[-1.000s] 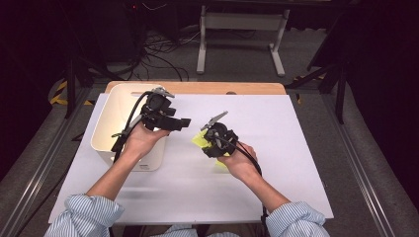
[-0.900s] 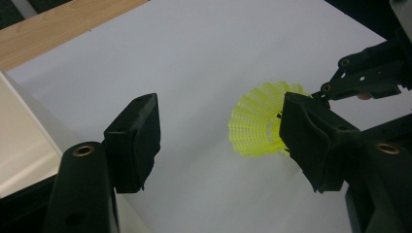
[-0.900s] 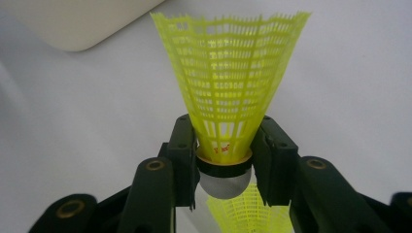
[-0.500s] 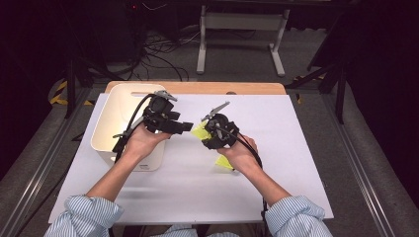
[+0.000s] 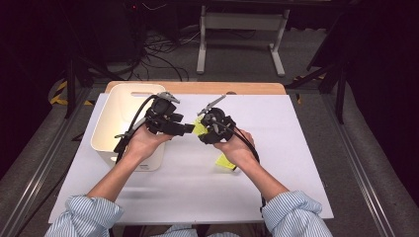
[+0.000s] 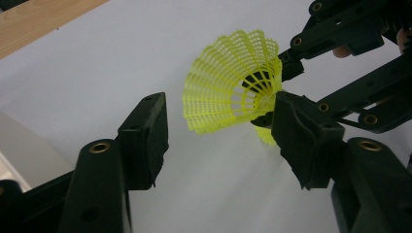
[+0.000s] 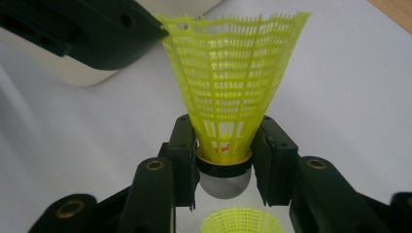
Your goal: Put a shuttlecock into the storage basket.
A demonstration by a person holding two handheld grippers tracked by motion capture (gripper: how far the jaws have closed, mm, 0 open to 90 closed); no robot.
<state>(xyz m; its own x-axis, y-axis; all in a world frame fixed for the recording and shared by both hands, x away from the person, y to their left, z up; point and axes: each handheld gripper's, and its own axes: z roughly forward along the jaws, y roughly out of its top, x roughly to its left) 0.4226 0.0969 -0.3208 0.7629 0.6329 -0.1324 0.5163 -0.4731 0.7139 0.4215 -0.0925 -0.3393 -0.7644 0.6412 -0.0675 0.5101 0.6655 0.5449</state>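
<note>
My right gripper is shut on the dark cork base of a yellow mesh shuttlecock, held above the white table with its skirt pointing away. In the high view the right gripper meets my left gripper at mid-table, the shuttlecock between them. In the left gripper view my left gripper has the skirt between its jaws. These jaws have just been closing; the left pad stands clear of the mesh. A second yellow shuttlecock lies on the table under the right hand.
A white bin stands at the table's left, under the left forearm, and also shows in the right gripper view. The white table sheet has free room to the right and front. A wooden edge runs along the back.
The right hand has carried the shuttlecock up and left to the left gripper, uncovering the second shuttlecock on the table. The left hand stayed put and its jaws narrowed.
</note>
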